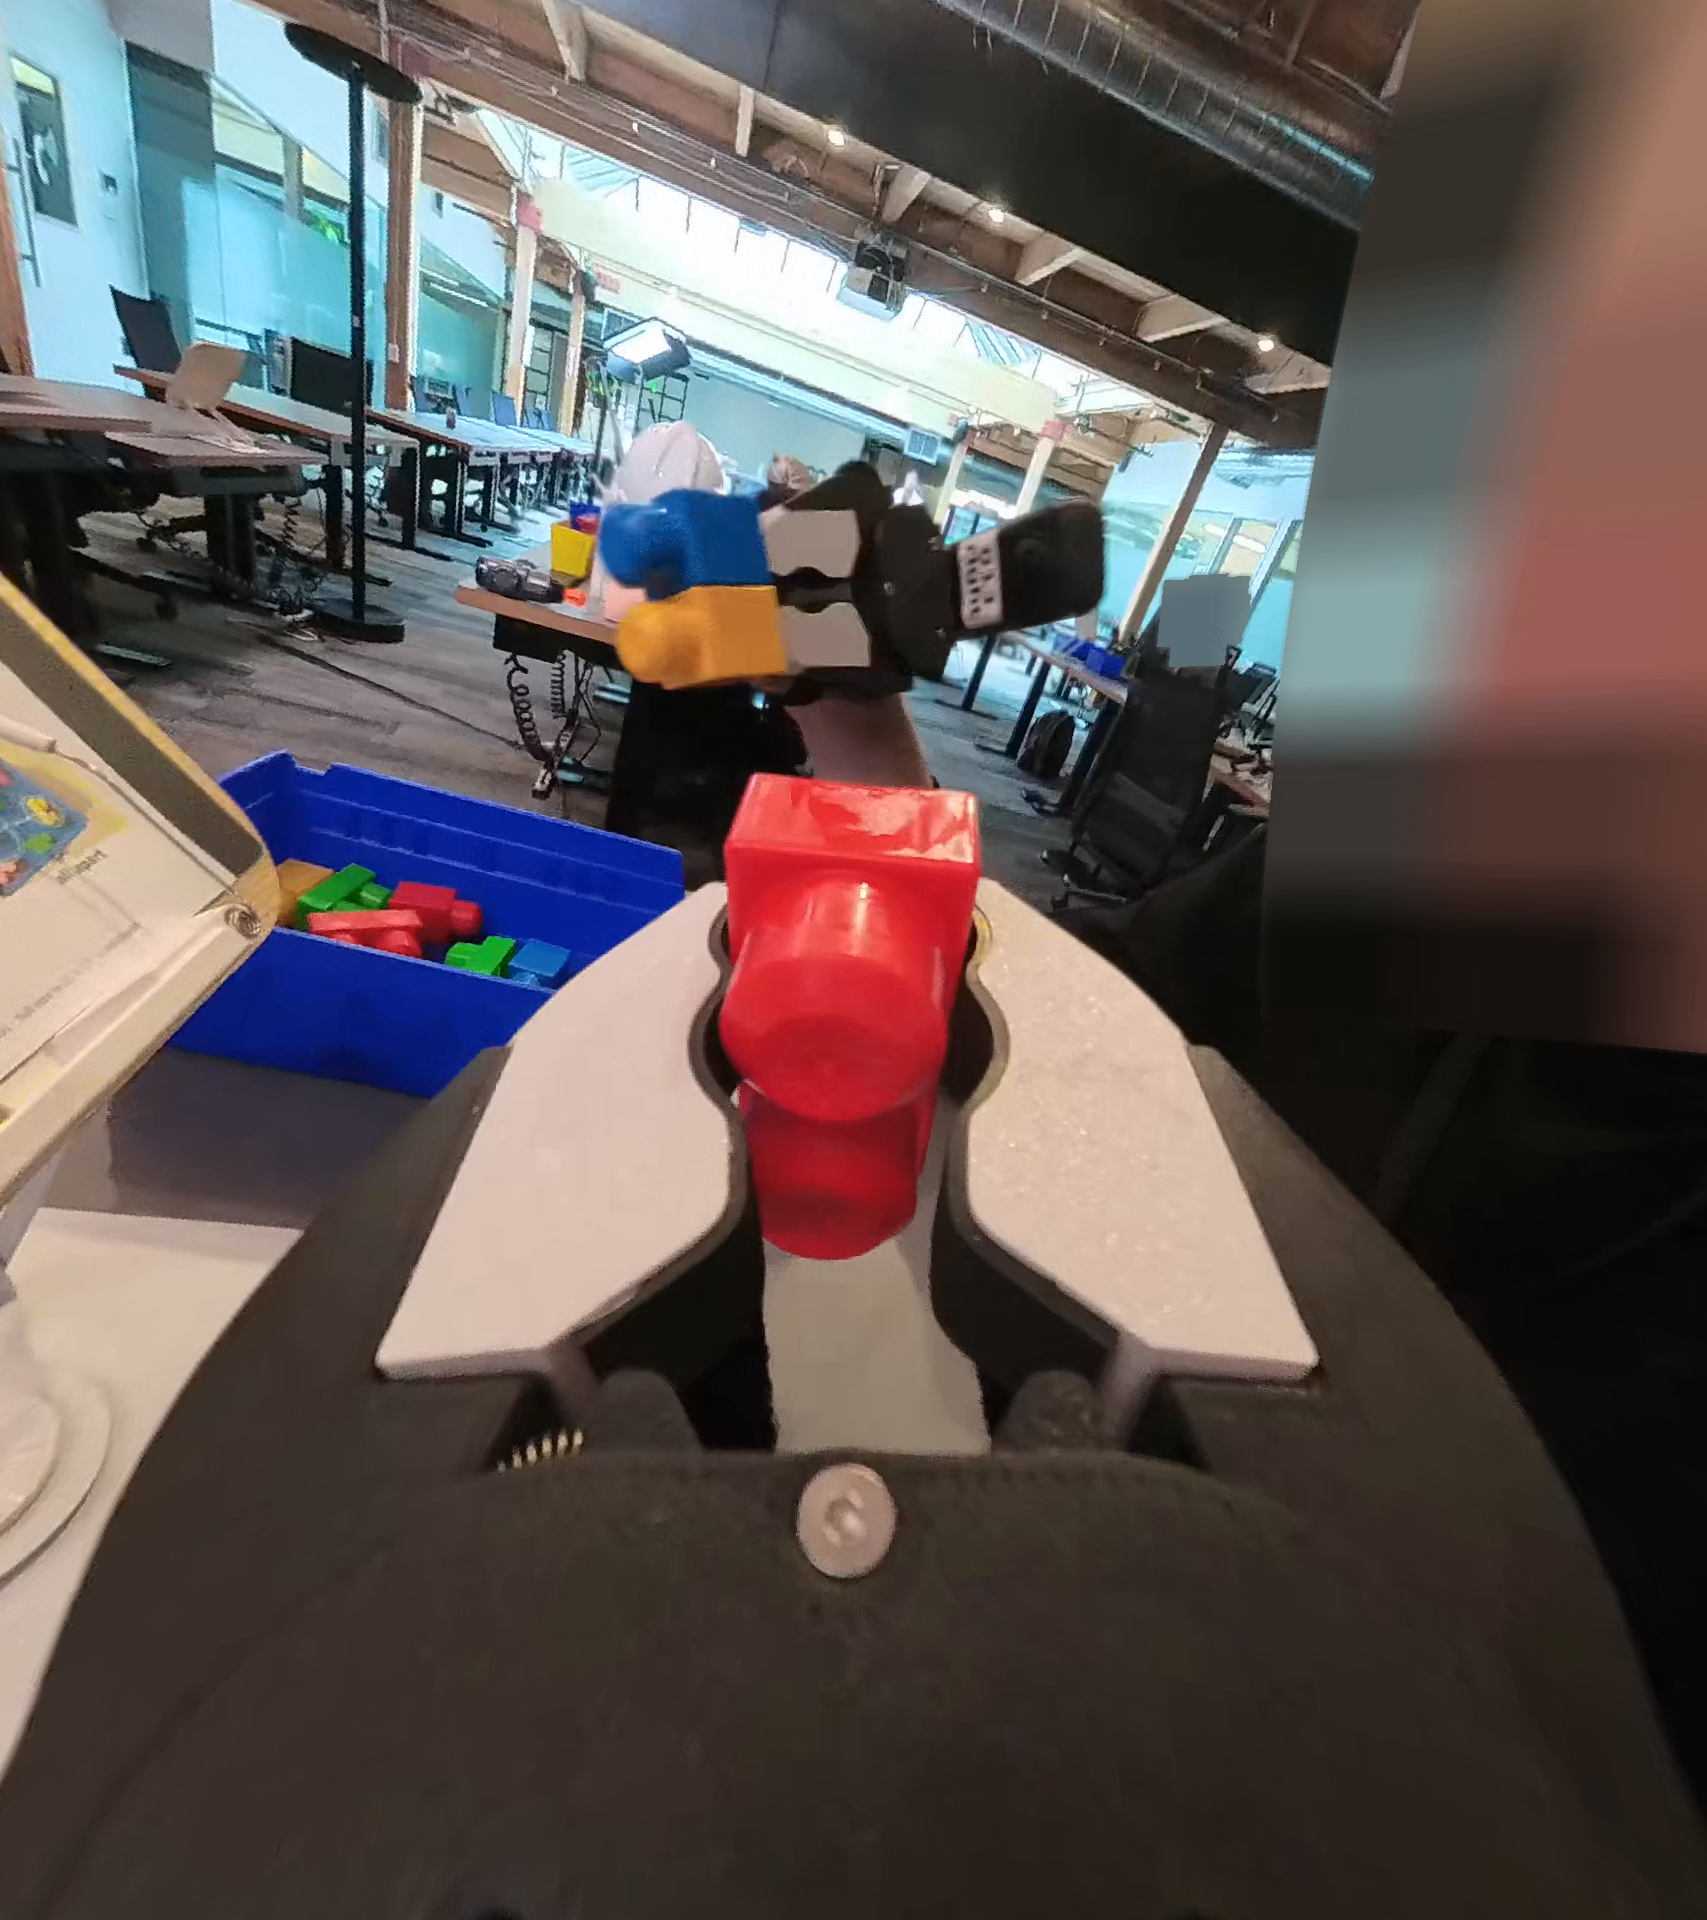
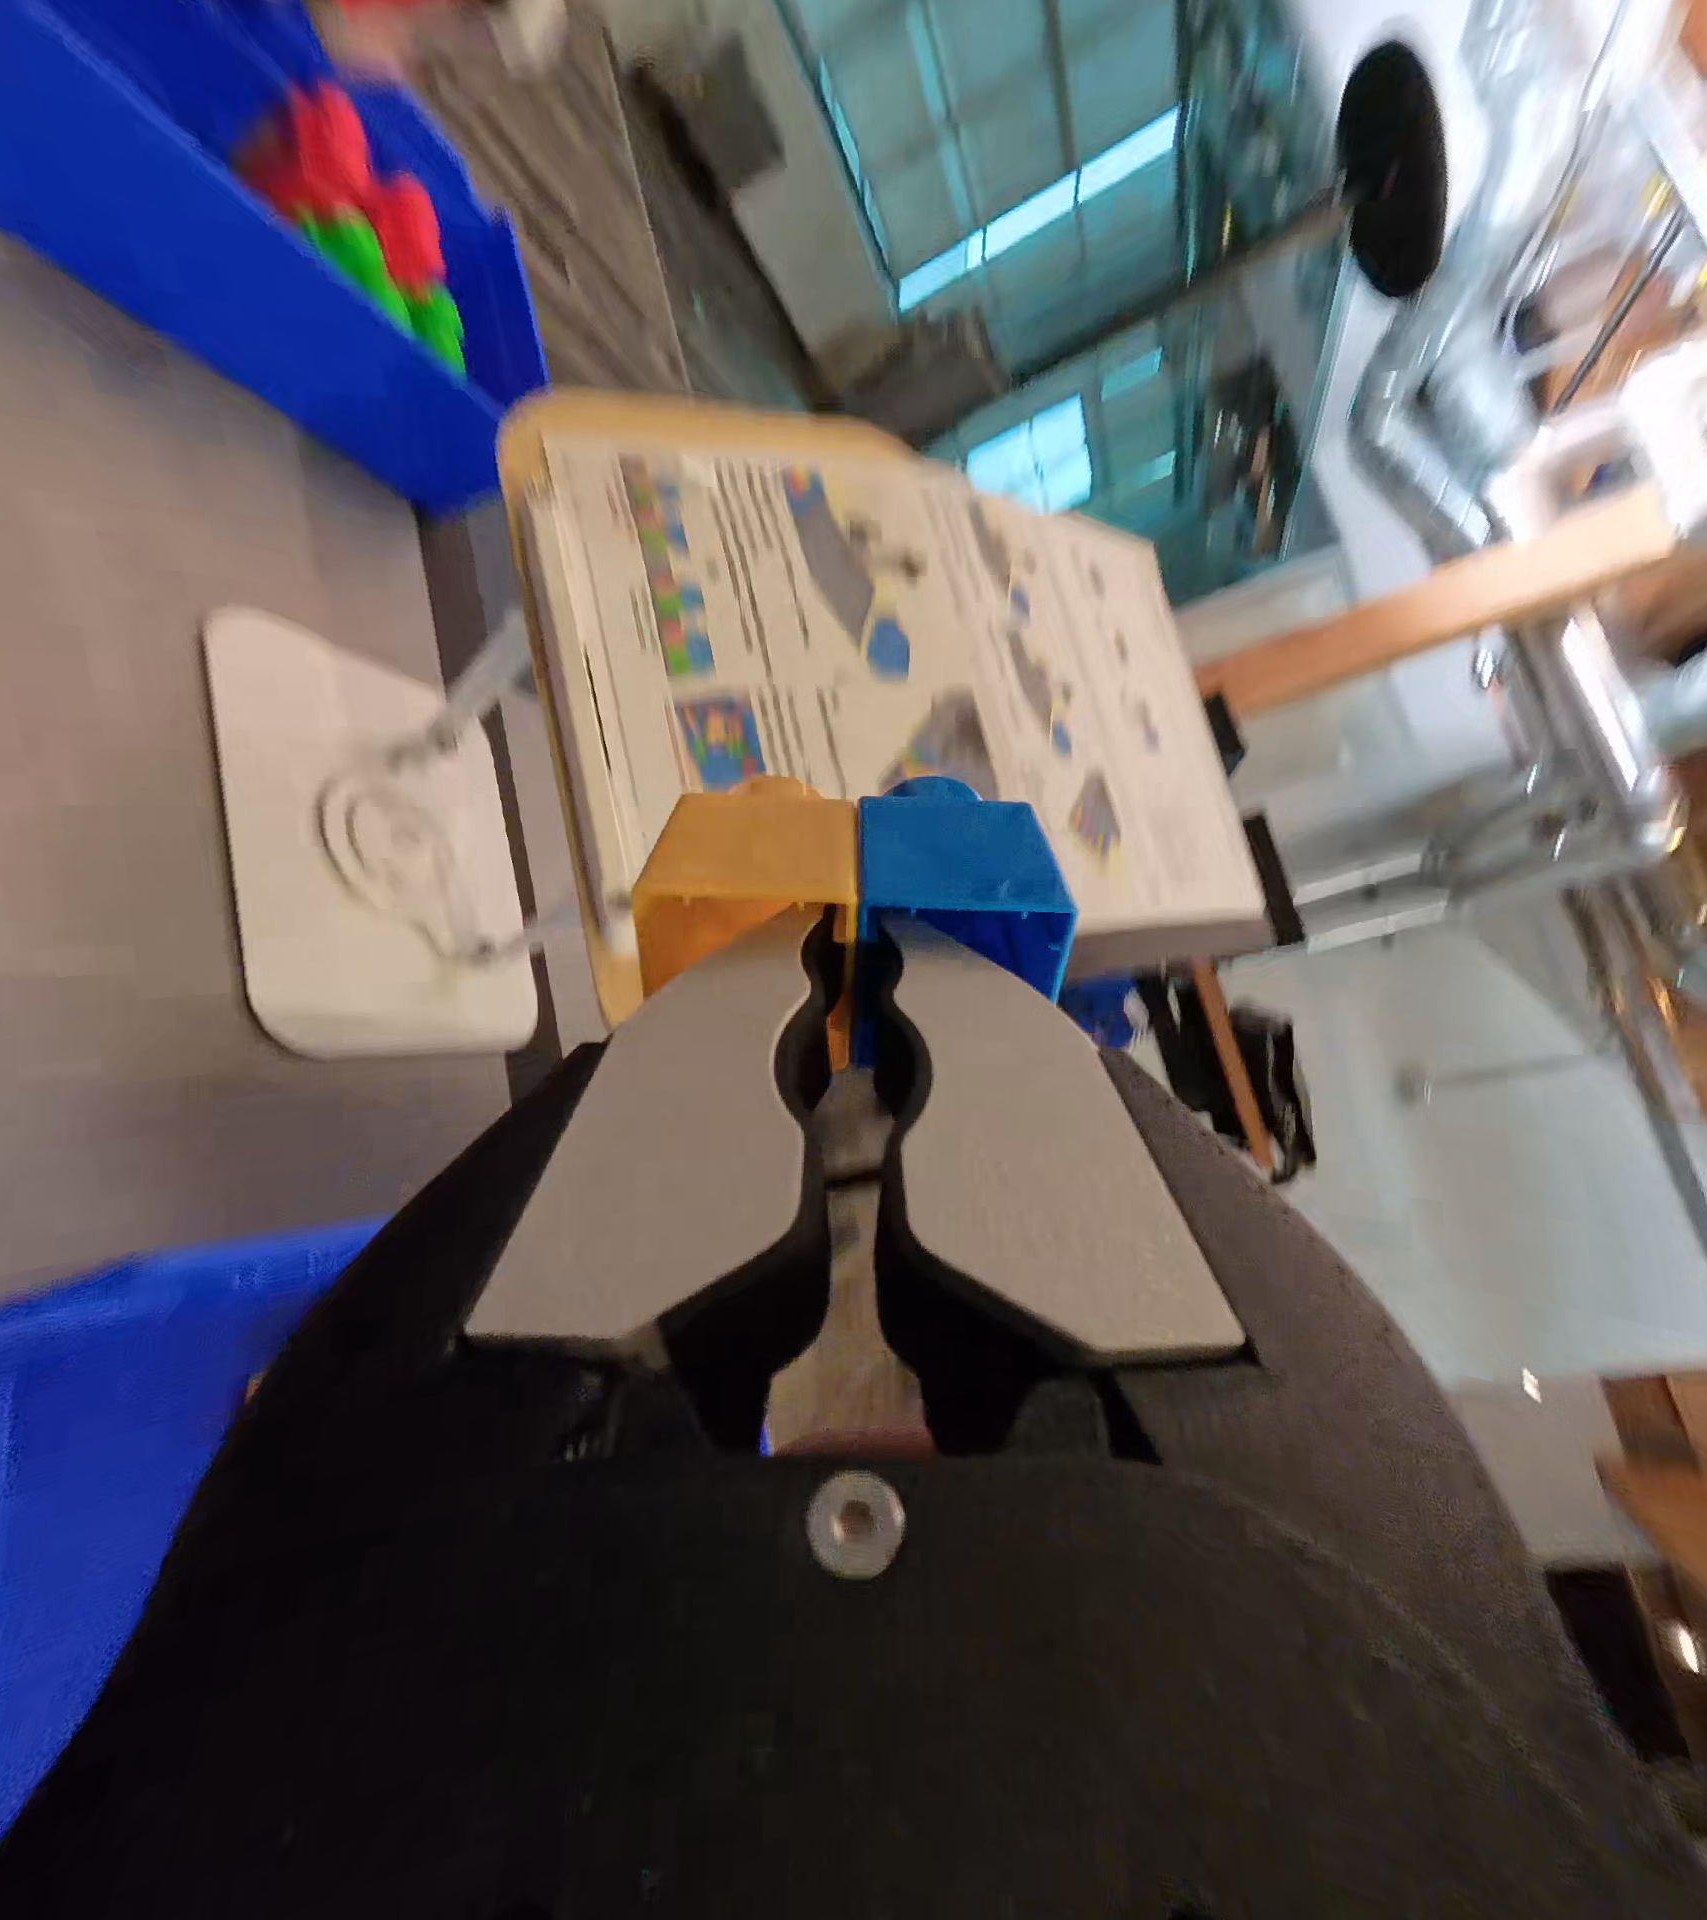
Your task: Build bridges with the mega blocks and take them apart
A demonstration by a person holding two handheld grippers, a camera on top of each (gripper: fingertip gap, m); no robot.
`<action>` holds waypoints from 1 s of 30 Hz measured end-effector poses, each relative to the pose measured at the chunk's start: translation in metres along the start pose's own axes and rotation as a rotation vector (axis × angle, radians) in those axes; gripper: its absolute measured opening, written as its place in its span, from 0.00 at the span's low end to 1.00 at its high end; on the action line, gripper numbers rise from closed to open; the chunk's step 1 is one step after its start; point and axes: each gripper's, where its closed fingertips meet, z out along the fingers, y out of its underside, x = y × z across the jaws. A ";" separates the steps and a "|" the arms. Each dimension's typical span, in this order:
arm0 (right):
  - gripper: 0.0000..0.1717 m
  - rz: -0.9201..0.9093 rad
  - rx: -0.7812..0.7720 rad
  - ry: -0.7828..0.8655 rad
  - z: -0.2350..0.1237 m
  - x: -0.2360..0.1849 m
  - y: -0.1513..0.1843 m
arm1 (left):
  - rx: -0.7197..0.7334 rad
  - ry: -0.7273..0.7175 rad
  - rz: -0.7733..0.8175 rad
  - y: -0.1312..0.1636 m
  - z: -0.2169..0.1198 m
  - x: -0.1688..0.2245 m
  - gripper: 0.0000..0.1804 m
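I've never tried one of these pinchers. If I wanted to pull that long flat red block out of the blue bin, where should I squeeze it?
Probably across the red block's two long flat sides, coming straight down into the blue bin. It lies on top of the pile, neighbours crowd its ends, and flat faces suit the pads better than round studs.

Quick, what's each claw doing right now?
Left gripper: closed on a red block.
Right gripper: pinching a yellow block and blue block.
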 end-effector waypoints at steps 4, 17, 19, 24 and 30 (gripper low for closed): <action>0.02 0.118 -0.236 -0.051 -0.002 0.004 0.079 | -0.010 -0.008 -0.002 0.002 0.000 -0.002 0.20; 0.34 0.439 -0.886 -0.392 0.001 -0.084 0.254 | -0.062 0.018 -0.065 0.021 0.013 -0.013 0.20; 0.32 0.428 -0.865 -0.365 0.000 -0.076 0.247 | -0.059 0.024 -0.078 0.022 0.015 -0.014 0.20; 0.24 0.391 -0.552 -0.253 0.015 -0.038 0.162 | -0.083 0.038 -0.100 0.033 0.029 -0.019 0.20; 0.26 0.537 0.009 -0.398 0.047 -0.051 -0.004 | -0.170 -0.026 -0.058 0.056 0.053 -0.029 0.20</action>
